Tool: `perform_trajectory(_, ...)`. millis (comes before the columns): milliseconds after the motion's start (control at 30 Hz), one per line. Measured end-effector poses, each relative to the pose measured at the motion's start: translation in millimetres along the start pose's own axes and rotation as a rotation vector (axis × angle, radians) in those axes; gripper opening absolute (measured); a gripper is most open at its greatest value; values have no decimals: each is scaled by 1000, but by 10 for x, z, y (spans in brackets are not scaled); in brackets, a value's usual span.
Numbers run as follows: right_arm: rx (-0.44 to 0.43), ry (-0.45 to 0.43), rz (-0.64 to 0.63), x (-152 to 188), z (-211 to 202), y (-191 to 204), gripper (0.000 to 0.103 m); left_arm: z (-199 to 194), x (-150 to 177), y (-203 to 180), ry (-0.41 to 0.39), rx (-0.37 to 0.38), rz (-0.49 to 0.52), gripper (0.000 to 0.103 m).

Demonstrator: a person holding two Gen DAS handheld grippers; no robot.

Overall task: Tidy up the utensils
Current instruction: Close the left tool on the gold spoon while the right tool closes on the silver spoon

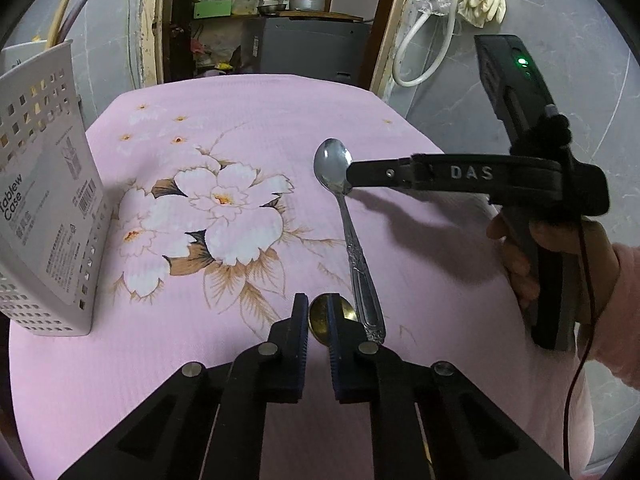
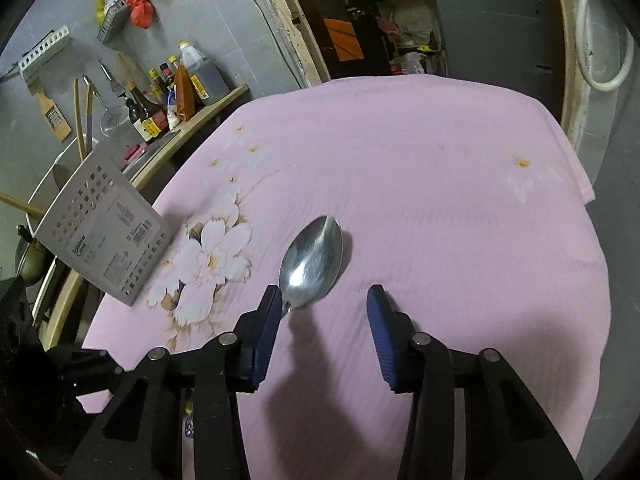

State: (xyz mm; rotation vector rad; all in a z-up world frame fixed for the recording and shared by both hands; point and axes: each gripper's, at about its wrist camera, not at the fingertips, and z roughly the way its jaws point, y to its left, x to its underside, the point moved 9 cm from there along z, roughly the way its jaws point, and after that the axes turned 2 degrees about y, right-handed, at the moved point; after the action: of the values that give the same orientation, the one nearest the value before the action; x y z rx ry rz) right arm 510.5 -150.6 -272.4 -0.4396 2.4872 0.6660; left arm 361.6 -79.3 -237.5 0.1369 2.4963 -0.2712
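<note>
A silver spoon (image 1: 356,256) lies on the pink flowered tablecloth (image 1: 240,120), bowl far, handle near. My right gripper (image 1: 351,178), held by a hand in a pink sleeve (image 1: 616,280), reaches in from the right over the spoon's neck. In the right wrist view its jaws (image 2: 324,300) stand apart; the silver spoon's bowl (image 2: 312,264) lies just ahead, its neck beside the left finger (image 2: 268,316). My left gripper (image 1: 316,304) is narrow, shut on a gold spoon (image 1: 318,320) whose bowl shows between and beside its fingertips. The gold spoon's handle is hidden.
A white perforated utensil case (image 1: 48,200) stands at the table's left edge, also the case (image 2: 104,236) in the right wrist view. Beyond it a wall shelf holds bottles (image 2: 180,92). A doorway with a grey cabinet (image 1: 308,48) lies past the far edge.
</note>
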Motion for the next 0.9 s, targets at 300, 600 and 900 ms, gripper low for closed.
perform_trajectory(300, -30, 4, -11, -68, 57, 12, 35, 54, -157, 172, -29, -37, -77, 5)
perform_trajectory(600, -64, 35, 3, -174, 177, -1, 17, 133, -359, 293, -39, -47, -112, 3)
perform_trajectory(900, -97, 56, 22, -182, 228, 50, 4, 56, -392, 308, -42, -31, -130, 3)
